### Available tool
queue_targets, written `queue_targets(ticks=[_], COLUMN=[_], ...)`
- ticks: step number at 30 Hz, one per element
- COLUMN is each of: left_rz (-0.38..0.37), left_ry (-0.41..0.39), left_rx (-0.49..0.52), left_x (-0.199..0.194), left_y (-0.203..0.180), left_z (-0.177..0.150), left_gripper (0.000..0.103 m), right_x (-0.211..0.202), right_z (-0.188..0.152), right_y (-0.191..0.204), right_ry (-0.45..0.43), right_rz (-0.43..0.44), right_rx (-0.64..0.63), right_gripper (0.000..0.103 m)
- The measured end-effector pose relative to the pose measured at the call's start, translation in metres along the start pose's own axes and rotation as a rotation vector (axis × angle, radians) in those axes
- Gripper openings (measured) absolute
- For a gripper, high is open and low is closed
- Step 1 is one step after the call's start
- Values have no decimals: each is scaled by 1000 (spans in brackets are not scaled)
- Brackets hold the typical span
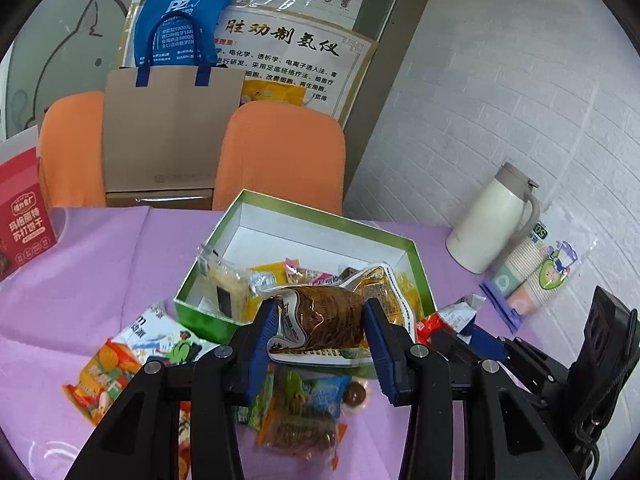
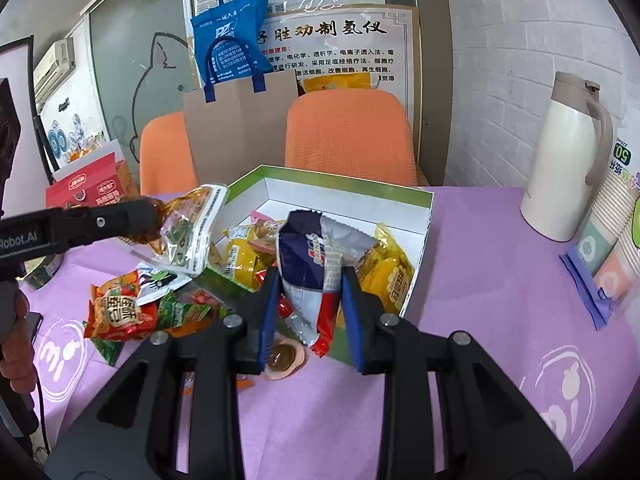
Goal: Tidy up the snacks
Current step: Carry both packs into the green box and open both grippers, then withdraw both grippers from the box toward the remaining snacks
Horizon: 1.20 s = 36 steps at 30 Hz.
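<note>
**Two packets gripped at the green box**

Left gripper point(image 1: 320, 320) clamped on a brown snack packet point(image 1: 328, 316), raised over the near left corner of the open green box point(image 1: 224, 316). Right gripper point(image 2: 308, 296) clamped on a blue, white and red packet point(image 2: 312, 264), upright at the box's near edge. Inside the box, yellow packets point(image 2: 240, 256) and other wrapped snacks heaped along the near side; far half bare white. Loose on the purple tablecloth point(image 2: 480, 280), left of the box: an orange-red packet point(image 2: 120, 312) and a green one point(image 2: 180, 312). Under the right gripper, a small round jelly cup point(image 2: 282, 358). Off to the right, well apart, a white thermos jug point(image 2: 560, 168) beside a sleeve of paper cups point(image 1: 532, 276). Behind the table, two orange chairs point(image 2: 348, 136) and a brown paper bag point(image 1: 168, 136).
</note>
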<state>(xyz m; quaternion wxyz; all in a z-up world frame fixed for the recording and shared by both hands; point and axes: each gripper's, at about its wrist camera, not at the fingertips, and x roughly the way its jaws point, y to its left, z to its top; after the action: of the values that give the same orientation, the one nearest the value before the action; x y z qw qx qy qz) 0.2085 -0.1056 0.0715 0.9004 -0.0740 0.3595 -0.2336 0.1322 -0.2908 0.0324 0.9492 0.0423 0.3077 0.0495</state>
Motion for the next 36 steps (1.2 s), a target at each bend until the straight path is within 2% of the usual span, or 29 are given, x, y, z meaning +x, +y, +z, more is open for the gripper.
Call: queue_targets(ticks=[7, 11, 12, 13, 14, 15, 17, 21, 25, 33, 36], left_rz=[29, 42, 50, 68, 86, 102, 107, 107, 106, 91, 120], left_ry=[51, 92, 96, 101, 96, 78, 38, 43, 15, -37, -53], left_rx=[-11, 6, 10, 11, 7, 2, 9, 15, 31, 26, 16], left_x=[52, 75, 78, 80, 79, 76, 69, 59, 33, -41, -71], left_y=[7, 10, 11, 12, 13, 13, 15, 16, 11, 4, 5], left_z=[13, 9, 8, 6, 4, 3, 0, -1, -4, -14, -26], left_gripper=[45, 46, 56, 78, 87, 94, 95, 95, 95, 95, 96], right_x=[38, 64, 69, 73, 74, 71, 65, 59, 44, -26, -53], right_z=[10, 7, 5, 2, 0, -3, -7, -11, -13, -5, -8], right_y=[-10, -7, -5, -2, 1, 4, 7, 9, 10, 26, 33], right_ry=[14, 50, 64, 77, 70, 48, 13, 29, 30, -79, -124], right_rz=[-4, -4, -1, -3, -20, -39, -48, -50, -50, -35, -30], right_rx=[13, -35, -56, -86, -111, -133, -167, -165, -137, -129, -136], right_gripper=[32, 34, 40, 60, 70, 85, 88, 92, 92, 100, 102])
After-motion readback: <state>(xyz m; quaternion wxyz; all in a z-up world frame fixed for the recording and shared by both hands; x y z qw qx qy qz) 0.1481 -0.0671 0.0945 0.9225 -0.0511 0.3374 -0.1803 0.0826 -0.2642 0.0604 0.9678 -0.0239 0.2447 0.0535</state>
